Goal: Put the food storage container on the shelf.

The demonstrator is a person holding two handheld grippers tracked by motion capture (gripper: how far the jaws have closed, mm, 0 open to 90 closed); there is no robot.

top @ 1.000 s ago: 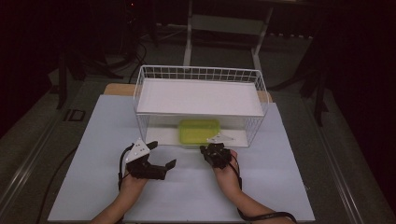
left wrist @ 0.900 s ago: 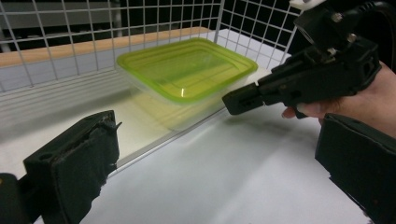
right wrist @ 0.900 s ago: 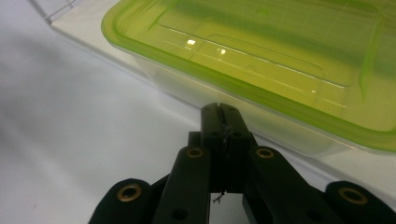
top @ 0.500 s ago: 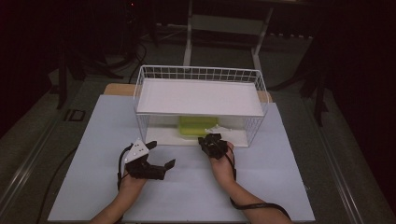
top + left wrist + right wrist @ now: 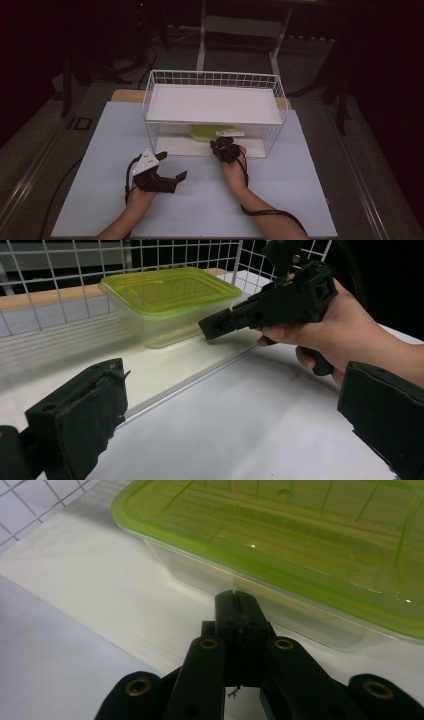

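On the white table (image 5: 300, 200), the right gripper (image 5: 236, 597), jaws closed, touched the green-lidded box (image 5: 170, 302); the left gripper (image 5: 181, 176) lay wide open.

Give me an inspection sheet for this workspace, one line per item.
Surface: white table, bare in front of the rack.
Job's things: white wire rack with a shelf; clear container with green lid on the lower level.
Clutter: nothing seen.
Grippers: left gripper open, resting on the table; right gripper shut, tips at the container's near wall, contact unclear.
Cables: black cable trailing from the right gripper along the forearm.
Surroundings: dark room; stand legs and floor cables behind the table.
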